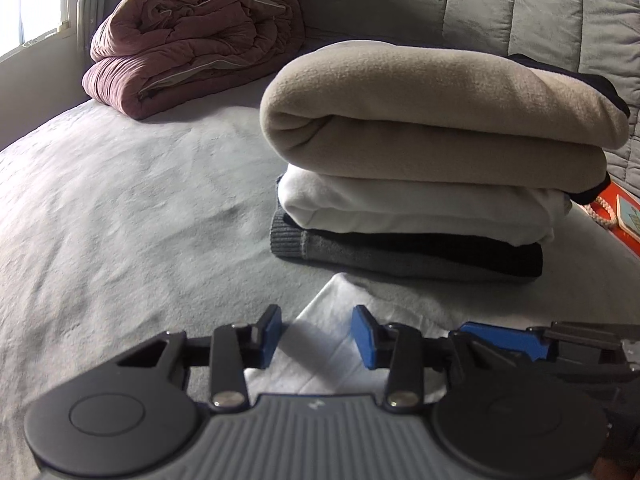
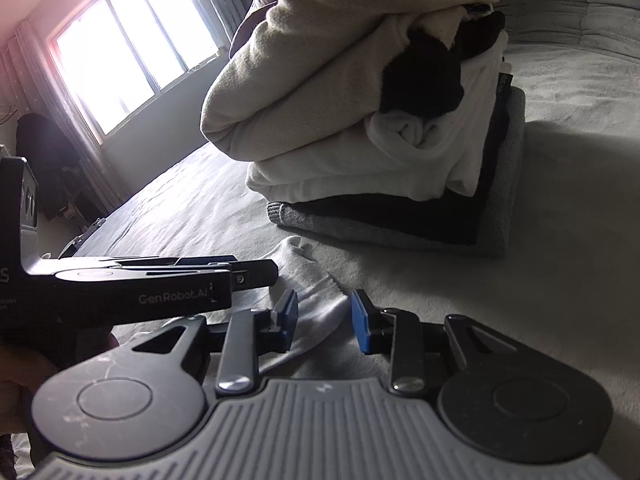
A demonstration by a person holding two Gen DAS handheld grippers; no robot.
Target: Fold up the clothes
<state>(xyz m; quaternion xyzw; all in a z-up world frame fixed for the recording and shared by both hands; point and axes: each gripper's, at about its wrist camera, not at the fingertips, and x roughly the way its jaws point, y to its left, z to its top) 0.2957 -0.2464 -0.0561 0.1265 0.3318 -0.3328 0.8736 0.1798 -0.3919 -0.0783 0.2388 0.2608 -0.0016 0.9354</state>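
A small white cloth (image 1: 340, 300) lies flat on the grey bed (image 1: 120, 220), just in front of a stack of folded clothes (image 1: 420, 160). The stack has a beige fleece (image 1: 400, 88) on top, a white garment (image 1: 400, 208) under it and a dark grey knit (image 1: 380, 252) at the bottom. My left gripper (image 1: 316, 332) hovers over the cloth's left part, blue pads apart, with cloth showing in the gap. My right gripper (image 2: 324, 320) sits close beside it over the same white cloth (image 2: 316, 280), pads also apart. Each gripper shows in the other's view: the right gripper (image 1: 464, 330), the left gripper (image 2: 276, 272).
A rolled maroon quilt (image 1: 192, 40) lies at the far left of the bed, below a bright window (image 2: 132, 48). A grey quilted cover (image 1: 520, 0) rises behind the stack. An orange item (image 1: 616, 212) lies at the right edge. The bed's left half is bare sheet.
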